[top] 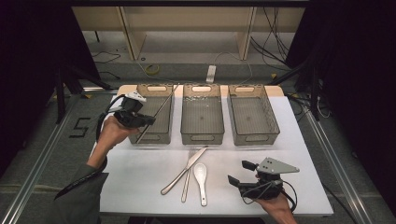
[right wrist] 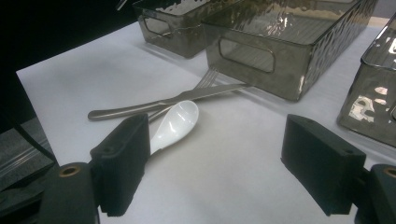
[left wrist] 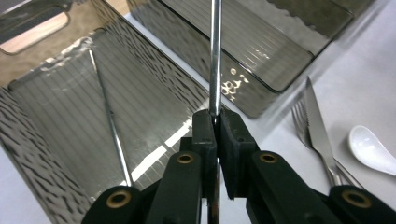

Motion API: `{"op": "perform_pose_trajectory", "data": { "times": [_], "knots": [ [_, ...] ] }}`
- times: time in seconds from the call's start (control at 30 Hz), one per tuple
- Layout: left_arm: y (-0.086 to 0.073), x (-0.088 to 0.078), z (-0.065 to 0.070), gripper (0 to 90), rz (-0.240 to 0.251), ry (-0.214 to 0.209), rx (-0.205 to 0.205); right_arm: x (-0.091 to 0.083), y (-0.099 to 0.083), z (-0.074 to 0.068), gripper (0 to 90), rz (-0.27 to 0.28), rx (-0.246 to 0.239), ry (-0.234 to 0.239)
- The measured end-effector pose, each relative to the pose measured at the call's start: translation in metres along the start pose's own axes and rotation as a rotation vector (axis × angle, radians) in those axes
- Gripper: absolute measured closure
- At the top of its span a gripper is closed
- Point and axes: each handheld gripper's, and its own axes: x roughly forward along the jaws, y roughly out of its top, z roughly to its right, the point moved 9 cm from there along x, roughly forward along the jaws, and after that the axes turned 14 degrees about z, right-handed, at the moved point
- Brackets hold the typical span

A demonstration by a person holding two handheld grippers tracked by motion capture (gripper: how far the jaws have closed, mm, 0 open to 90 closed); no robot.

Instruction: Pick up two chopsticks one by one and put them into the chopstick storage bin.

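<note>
My left gripper (top: pixel 148 121) (left wrist: pixel 215 125) is shut on a thin metal chopstick (top: pixel 163 105) (left wrist: pixel 215 56) and holds it slanted over the left smoky plastic bin (top: pixel 145 138) (left wrist: pixel 42 154). A second metal chopstick (left wrist: pixel 109 126) lies inside that bin. On the white table lie a knife (top: pixel 189 163) (right wrist: pixel 159 104), a fork (top: pixel 186 184) (right wrist: pixel 208 78) under it and a white ceramic spoon (top: pixel 201 178) (right wrist: pixel 175 122). My right gripper (top: pixel 241 172) (right wrist: pixel 215 156) rests open at the front right, its jaws wide apart and the spoon just beyond its left jaw.
A middle bin (top: pixel 202 137) (right wrist: pixel 254 56) and a right bin (top: pixel 256 136) (right wrist: pixel 373 100) stand in a row beside the left one. The white table (top: pixel 140 182) ends close behind the bins. Cables and a power strip (top: pixel 211 73) lie on the floor beyond.
</note>
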Motion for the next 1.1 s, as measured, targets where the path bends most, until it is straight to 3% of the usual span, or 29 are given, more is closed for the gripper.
{"op": "perform_pose_trajectory", "data": {
  "times": [0.13,0.43,0.63,0.93,1.1],
  "knots": [
    [0.007,0.003,-0.007,84.7,0.003,-0.003,-0.027,0.0,0.0,0.0,24.6,0.001,0.002,0.0],
    [0.016,0.011,-0.029,84.7,0.016,0.045,-0.057,0.0,0.0,0.0,24.6,0.002,0.001,0.002],
    [0.015,0.016,-0.049,84.7,0.039,0.077,-0.105,0.0,0.0,0.0,24.6,0.003,0.003,0.001],
    [0.008,0.019,-0.07,84.7,0.057,0.151,-0.142,-0.001,0.0,0.0,24.6,0.005,0.006,0.003],
    [0.0,0.023,-0.079,84.7,0.051,0.16,-0.172,0.0,0.0,0.0,24.6,0.003,0.007,0.003]
  ]
}}
